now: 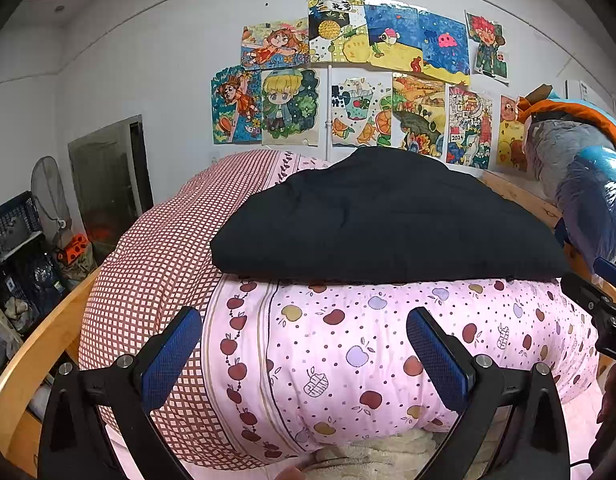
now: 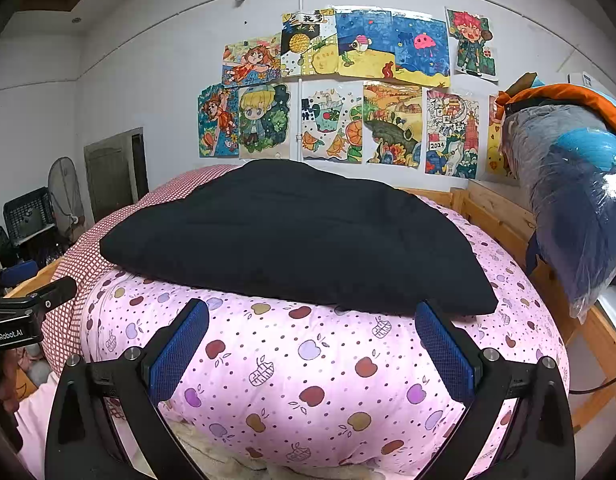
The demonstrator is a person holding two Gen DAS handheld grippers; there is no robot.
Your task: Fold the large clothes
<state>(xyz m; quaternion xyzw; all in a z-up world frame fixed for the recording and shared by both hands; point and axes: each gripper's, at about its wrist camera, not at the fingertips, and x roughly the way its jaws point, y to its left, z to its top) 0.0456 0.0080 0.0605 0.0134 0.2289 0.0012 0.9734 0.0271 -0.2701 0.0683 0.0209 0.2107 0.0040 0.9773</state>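
Observation:
A black garment (image 1: 372,220) (image 2: 291,240) lies folded into a flat bundle on the pink apple-print quilt (image 1: 348,352) (image 2: 308,368) of a bed. My left gripper (image 1: 303,356) is open, held short of the garment's near edge, with nothing between its blue pads (image 1: 171,356). My right gripper (image 2: 312,352) is open too, its blue pads (image 2: 444,352) empty; its right tip is close to the garment's near right corner. Each gripper shows at the edge of the other's view: the right one (image 1: 604,308) and the left one (image 2: 23,316).
A red-checked cover (image 1: 155,264) lies at the quilt's left. The wooden bed frame (image 1: 27,364) (image 2: 504,216) borders both sides. A plastic-wrapped blue and orange bundle (image 2: 576,184) sits at the right. Drawings (image 2: 348,92) cover the wall. A fan (image 2: 65,192) and crates (image 1: 11,224) stand at the left.

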